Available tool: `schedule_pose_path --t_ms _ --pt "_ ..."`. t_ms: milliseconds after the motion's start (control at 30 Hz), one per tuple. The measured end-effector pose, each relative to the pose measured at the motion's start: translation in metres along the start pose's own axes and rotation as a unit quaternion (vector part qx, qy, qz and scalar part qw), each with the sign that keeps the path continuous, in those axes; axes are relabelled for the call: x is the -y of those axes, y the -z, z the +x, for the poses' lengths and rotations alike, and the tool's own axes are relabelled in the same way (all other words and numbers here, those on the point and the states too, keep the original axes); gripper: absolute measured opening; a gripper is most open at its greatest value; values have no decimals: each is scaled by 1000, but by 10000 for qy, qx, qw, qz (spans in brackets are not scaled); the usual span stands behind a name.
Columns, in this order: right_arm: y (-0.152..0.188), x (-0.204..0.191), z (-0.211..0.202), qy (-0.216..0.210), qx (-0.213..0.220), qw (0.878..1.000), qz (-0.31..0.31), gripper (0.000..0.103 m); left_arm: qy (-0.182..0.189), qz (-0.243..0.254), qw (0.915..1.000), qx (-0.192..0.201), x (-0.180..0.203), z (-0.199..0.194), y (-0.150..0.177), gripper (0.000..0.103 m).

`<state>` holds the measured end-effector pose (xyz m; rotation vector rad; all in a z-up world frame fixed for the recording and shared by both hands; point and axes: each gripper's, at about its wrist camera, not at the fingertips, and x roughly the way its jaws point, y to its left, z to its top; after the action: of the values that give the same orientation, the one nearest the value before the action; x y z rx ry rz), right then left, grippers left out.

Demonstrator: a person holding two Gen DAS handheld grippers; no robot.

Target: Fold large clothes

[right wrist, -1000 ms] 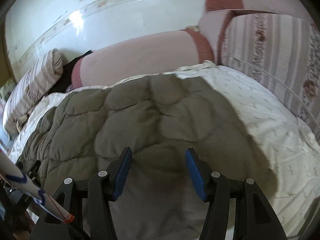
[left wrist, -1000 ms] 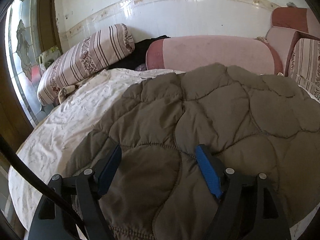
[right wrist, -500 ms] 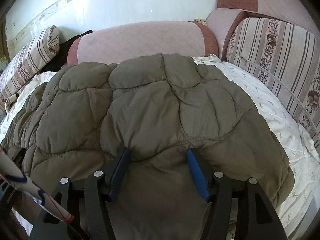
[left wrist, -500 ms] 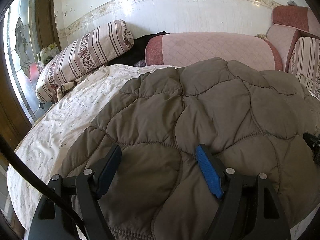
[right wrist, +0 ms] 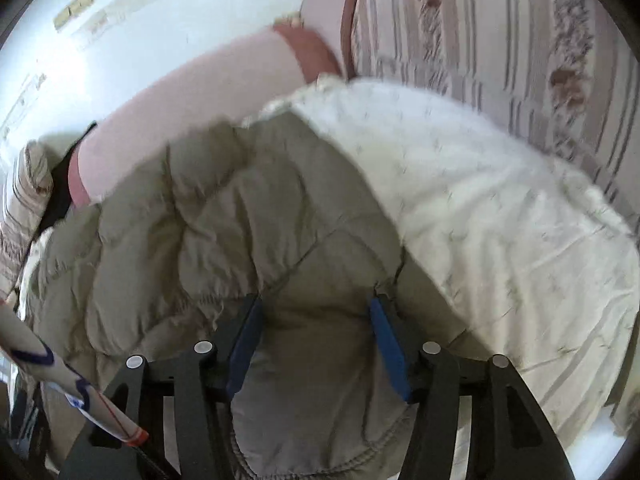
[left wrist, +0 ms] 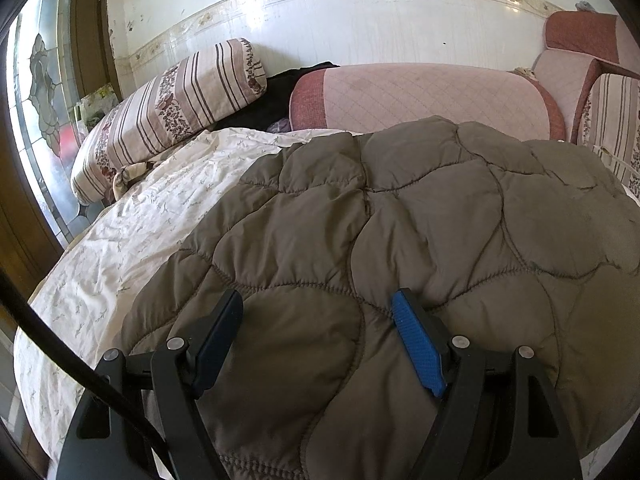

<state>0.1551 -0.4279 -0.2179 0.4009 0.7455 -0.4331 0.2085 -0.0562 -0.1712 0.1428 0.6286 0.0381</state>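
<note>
In the left wrist view, a large olive-brown quilted padded garment [left wrist: 400,240] is seen spread over a bed covered by a cream sheet with a fine sprig print [left wrist: 120,248]. The garment's left edge runs diagonally from the far middle to the near left, and a broad strip of bare sheet is left beside it. A striped, flowered bolster pillow [left wrist: 172,108] and a pink quilted cushion with dark red ends [left wrist: 420,100] are set along the white tiled wall [left wrist: 360,20]. The left gripper [left wrist: 318,312] is held with its fingers [left wrist: 416,340] apart, the garment's near hem lying between them; a grip cannot be told.

In the right wrist view, which is blurred, the garment's right edge is seen against open sheet reaching to a striped cushion [right wrist: 500,40]. The right gripper [right wrist: 316,316] has been closing slightly; garment fabric fills the gap between its fingers [right wrist: 388,344], apparently clamped.
</note>
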Motion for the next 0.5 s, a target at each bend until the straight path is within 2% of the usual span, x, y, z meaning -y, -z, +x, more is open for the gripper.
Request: schedule_pose_path --t_ms 67,167,267,333,500 --pt "0 -2 -2 61 46 10000 3 62 8 3 10000 -4 -1 0 0 77" --pt "1 -18 -19 308 509 9978 -296 62 31 -14 10000 -22 -1 0 0 77" --pt "7 -44 -39 111 998 9917 -798 62 23 -11 10000 -19 -1 0 0 77" --pt "12 -62 -43 -94 1145 9869 -1129 62 27 -11 10000 -21 -2 0 0 77" --pt "25 -104 -36 -385 1099 9787 -1690 62 41 2 10000 -26 -2 0 0 77"
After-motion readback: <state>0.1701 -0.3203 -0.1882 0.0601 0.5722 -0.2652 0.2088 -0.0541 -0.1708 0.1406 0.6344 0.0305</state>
